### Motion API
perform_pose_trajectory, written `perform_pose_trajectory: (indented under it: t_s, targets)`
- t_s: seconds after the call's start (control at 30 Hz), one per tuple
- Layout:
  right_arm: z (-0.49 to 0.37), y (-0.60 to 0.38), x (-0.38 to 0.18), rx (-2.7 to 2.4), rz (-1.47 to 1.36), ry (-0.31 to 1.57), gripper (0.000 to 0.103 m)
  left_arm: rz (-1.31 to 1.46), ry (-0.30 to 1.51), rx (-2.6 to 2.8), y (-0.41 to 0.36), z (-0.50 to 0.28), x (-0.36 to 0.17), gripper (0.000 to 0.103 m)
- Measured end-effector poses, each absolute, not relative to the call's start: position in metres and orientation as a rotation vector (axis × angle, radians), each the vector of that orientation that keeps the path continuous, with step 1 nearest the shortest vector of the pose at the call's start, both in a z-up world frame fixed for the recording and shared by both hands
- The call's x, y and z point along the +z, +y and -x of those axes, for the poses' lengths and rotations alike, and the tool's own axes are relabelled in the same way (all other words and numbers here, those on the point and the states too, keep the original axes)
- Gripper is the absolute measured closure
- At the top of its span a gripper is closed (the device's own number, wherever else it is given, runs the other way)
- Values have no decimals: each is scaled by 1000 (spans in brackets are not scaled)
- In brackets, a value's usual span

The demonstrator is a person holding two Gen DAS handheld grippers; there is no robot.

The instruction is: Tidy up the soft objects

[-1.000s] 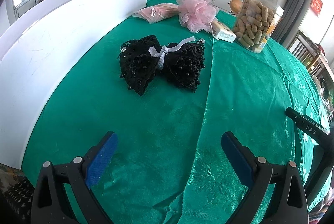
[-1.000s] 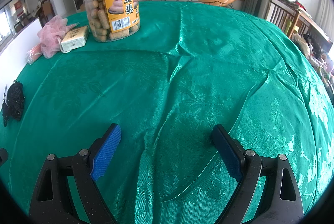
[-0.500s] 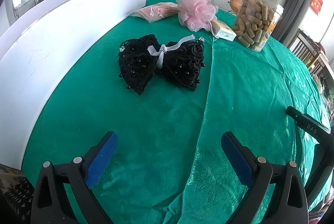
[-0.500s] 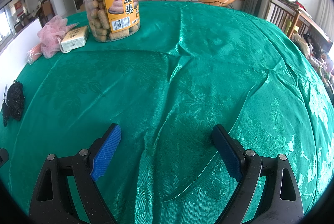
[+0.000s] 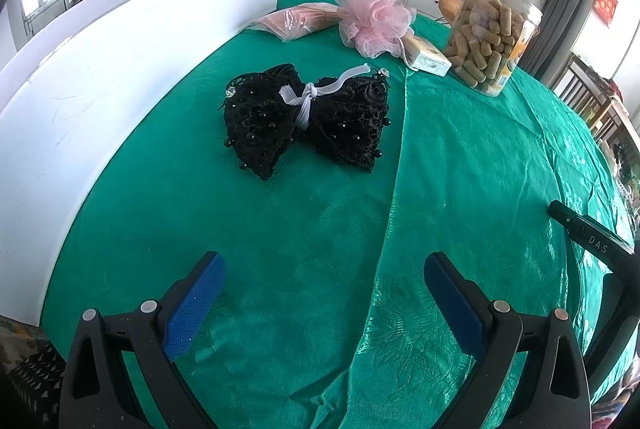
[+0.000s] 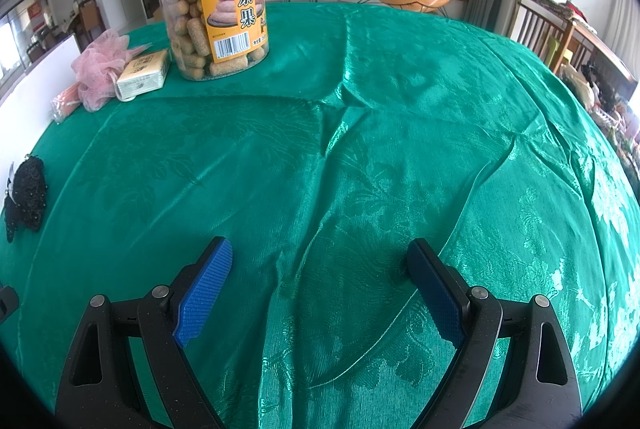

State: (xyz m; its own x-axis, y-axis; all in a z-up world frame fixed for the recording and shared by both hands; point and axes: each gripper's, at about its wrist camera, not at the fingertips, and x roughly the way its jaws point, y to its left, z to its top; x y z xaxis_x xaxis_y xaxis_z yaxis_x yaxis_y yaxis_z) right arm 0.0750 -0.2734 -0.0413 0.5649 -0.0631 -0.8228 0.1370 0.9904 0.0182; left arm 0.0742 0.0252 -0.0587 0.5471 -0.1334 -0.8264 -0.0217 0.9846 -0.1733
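A black beaded lace bundle (image 5: 308,117) tied with a white ribbon lies on the green tablecloth (image 5: 320,229), ahead of my left gripper (image 5: 322,265), which is open and empty. The bundle also shows at the far left of the right wrist view (image 6: 26,193). A pink mesh pouf (image 5: 376,21) and a pink packaged item (image 5: 296,21) lie at the back; the pouf also shows in the right wrist view (image 6: 100,69). My right gripper (image 6: 320,253) is open and empty over bare wrinkled cloth (image 6: 360,169).
A clear jar of snack sticks (image 5: 492,41) (image 6: 212,1) stands at the back beside a small cream box (image 5: 428,57) (image 6: 144,73). A white board wall (image 5: 80,89) runs along the left edge. The right gripper's black body (image 5: 600,249) shows at the right.
The left gripper has drifted slightly; the black bundle sits a touch higher in its view. The right gripper has not moved.
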Motion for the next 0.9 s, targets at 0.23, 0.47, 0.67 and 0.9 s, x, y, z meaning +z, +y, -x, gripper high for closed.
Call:
perform_pose_trajectory:
  t_s: [0.23,0.47,0.67,0.9]
  targets:
    - [-76,-273,-41,-118,-83,964,12,169,993,-67,25,-75,-59,4]
    - [-75,-273,-41,-118,-83,964,12,170,992,-68,26,-75,-59,4]
    - [-76,-273,-41,-118,-83,964,12,178,971,-67,29,-75,-56,4]
    - [-76,-273,-41,-118,-83,964,12,202,923,-66,35,-68,-47,4]
